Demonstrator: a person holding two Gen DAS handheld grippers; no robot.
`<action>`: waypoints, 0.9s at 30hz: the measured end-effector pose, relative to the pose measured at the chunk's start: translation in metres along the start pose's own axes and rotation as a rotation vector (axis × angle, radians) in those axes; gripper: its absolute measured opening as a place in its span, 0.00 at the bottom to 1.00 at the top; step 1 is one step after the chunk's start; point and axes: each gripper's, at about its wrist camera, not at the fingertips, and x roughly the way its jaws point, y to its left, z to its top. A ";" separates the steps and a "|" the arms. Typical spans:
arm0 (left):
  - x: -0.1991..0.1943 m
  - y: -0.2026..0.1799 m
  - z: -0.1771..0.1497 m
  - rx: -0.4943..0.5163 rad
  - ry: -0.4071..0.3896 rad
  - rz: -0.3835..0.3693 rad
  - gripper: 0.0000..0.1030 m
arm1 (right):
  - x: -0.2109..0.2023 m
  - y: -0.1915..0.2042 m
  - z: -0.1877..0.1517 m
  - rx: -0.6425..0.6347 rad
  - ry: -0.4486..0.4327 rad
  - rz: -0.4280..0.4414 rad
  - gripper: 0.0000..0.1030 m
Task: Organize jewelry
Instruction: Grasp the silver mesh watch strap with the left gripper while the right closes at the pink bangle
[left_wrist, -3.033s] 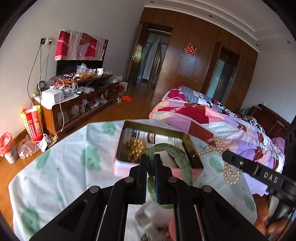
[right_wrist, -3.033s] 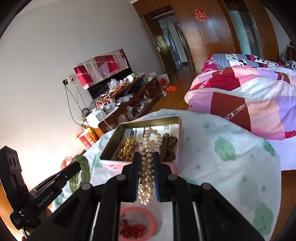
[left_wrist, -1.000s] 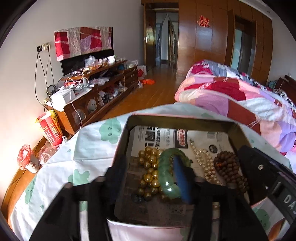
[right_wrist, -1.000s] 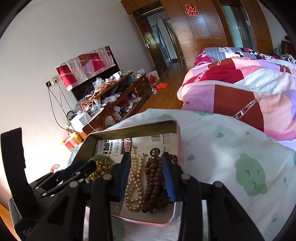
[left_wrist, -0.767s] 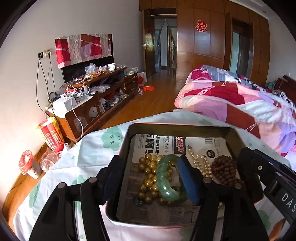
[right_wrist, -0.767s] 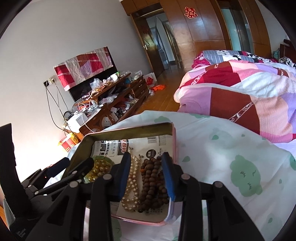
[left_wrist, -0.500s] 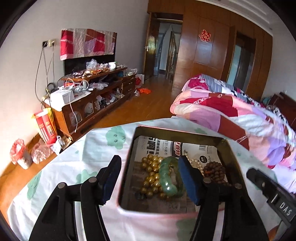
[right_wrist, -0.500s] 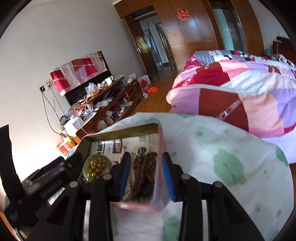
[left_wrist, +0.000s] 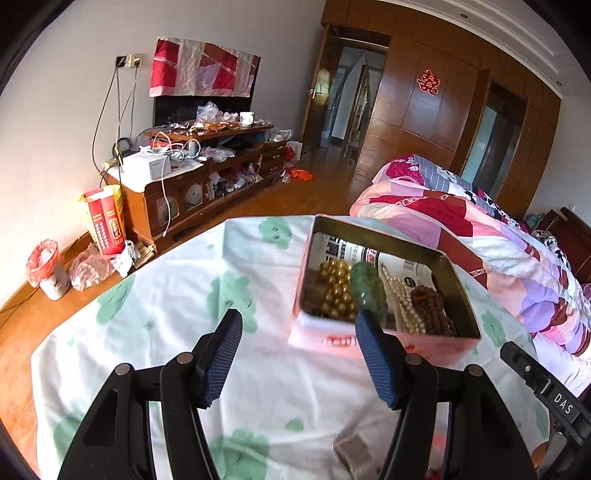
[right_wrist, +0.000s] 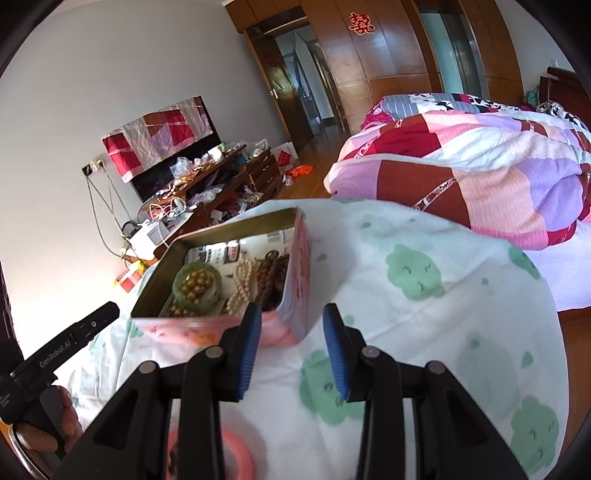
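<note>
With both grippers empty and clear of it, the tin box sits alone on the cloth-covered bench, pink outside, gold-toned inside, lined with printed paper.

Left gripper: jaws wide open, nothing between the blue pads; it hovers short of the tin's near wall. Right gripper: jaws also spread and empty, just off the tin's near right corner. Judgement: spread jaws backed off from the tin suit a drop-off done and a reach for the next piece.

Contents run in a row across the tin, probably so the strands don't tangle:
- gold bead bracelet, leftmost
- green jade bangle
- pearl necklace
- brown wooden bead strand, rightmost

View differences:
- Left wrist view has the bangle beside the gold beads. Right wrist view shows the bangle ringing part of the gold beads, so it rests on top of them.
- Only the left wrist view shows a small grey square item on the cloth near the camera; too blurred to identify.
- Only the right wrist view shows a round pink object low between the gripper arms, blurred, and the person's left hand on the other gripper's handle.
</note>
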 end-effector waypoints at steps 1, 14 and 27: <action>-0.002 0.001 -0.001 -0.004 0.002 -0.003 0.62 | -0.002 0.001 -0.003 0.003 0.004 0.006 0.37; -0.028 0.005 -0.031 0.006 0.036 -0.008 0.62 | -0.019 0.010 -0.029 -0.033 0.057 0.031 0.37; -0.042 0.002 -0.058 0.026 0.073 -0.009 0.62 | -0.033 0.017 -0.051 -0.060 0.098 0.037 0.37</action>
